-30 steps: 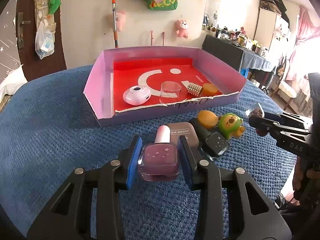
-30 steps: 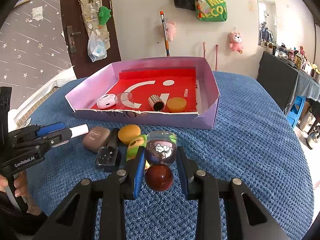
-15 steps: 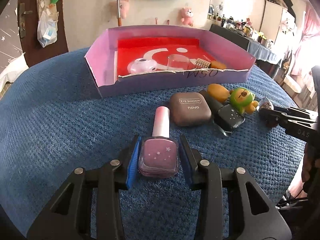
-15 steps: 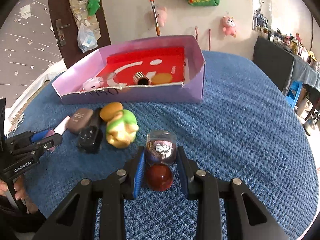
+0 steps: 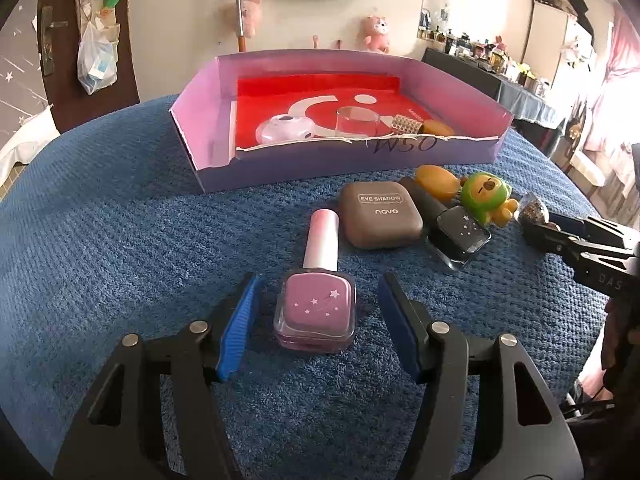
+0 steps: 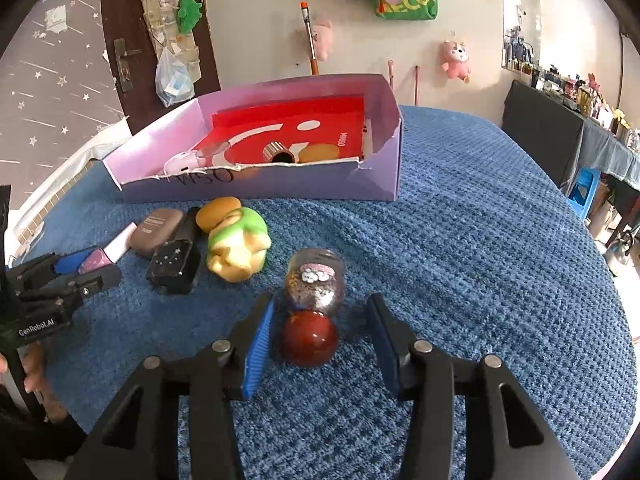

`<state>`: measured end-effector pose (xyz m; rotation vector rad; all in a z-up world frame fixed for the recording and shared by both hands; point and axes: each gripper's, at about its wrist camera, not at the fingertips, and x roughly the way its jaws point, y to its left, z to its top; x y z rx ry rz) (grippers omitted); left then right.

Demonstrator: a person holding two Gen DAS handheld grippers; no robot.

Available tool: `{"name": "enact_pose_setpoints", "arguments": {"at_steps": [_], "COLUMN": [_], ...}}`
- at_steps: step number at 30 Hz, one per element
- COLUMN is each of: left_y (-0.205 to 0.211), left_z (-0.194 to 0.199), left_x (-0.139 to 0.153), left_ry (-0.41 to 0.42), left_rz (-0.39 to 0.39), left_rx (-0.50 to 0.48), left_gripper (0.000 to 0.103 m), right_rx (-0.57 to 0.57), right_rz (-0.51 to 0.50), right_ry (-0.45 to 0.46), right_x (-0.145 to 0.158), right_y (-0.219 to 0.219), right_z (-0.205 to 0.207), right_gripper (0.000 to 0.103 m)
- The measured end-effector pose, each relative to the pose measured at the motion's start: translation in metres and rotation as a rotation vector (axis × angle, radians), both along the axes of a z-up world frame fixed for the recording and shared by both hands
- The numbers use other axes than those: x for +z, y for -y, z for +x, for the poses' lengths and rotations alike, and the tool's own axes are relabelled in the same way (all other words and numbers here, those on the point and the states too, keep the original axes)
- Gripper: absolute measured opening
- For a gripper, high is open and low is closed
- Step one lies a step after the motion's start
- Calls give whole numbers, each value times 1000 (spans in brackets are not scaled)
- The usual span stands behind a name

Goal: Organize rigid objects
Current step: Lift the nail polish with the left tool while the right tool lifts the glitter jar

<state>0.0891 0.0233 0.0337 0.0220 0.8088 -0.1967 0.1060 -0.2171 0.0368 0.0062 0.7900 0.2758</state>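
Note:
A pink nail polish bottle (image 5: 316,308) lies flat on the blue cloth, its pale cap pointing away from me. My left gripper (image 5: 316,300) straddles it with its jaws opening, and the pads stand clear of the glass. In the right wrist view a small glitter bottle with a dark red ball cap (image 6: 314,308) lies on the cloth between the jaws of my right gripper (image 6: 320,320), which are also opening and do not touch it. A purple box (image 5: 352,160) with a red floor stands behind.
A brown eye shadow case (image 5: 380,220), a black nail polish bottle (image 5: 460,236), an orange oval (image 5: 436,182) and a green and yellow toy (image 5: 486,198) lie in front of the box. Inside it sit a white round case (image 5: 286,130), a clear cup (image 5: 358,122), a studded cylinder (image 5: 406,124) and another orange oval (image 5: 438,128).
Both grippers came down to the cloth holding their bottles, then spread their jaws. The pink bottle and the glitter bottle now lie released on the cloth.

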Motion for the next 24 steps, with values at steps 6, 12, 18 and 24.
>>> {"name": "enact_pose_setpoints", "arguments": {"at_steps": [6, 12, 18, 24], "left_y": [6, 7, 3, 2], "left_z": [7, 9, 5, -1], "left_x": [0, 1, 11, 33], "left_ry": [-13, -7, 24, 90], "left_rz": [32, 32, -22, -28], "left_rx": [0, 14, 22, 7], "left_gripper": [56, 34, 34, 34], "right_rx": [-2, 12, 18, 27], "right_rz": [-49, -61, -9, 10], "right_ry": [26, 52, 55, 115], "right_x": [-2, -3, -2, 19], "right_y": [-8, -15, -9, -7], "right_z": [3, 6, 3, -4], "right_gripper": [48, 33, 33, 33]}}
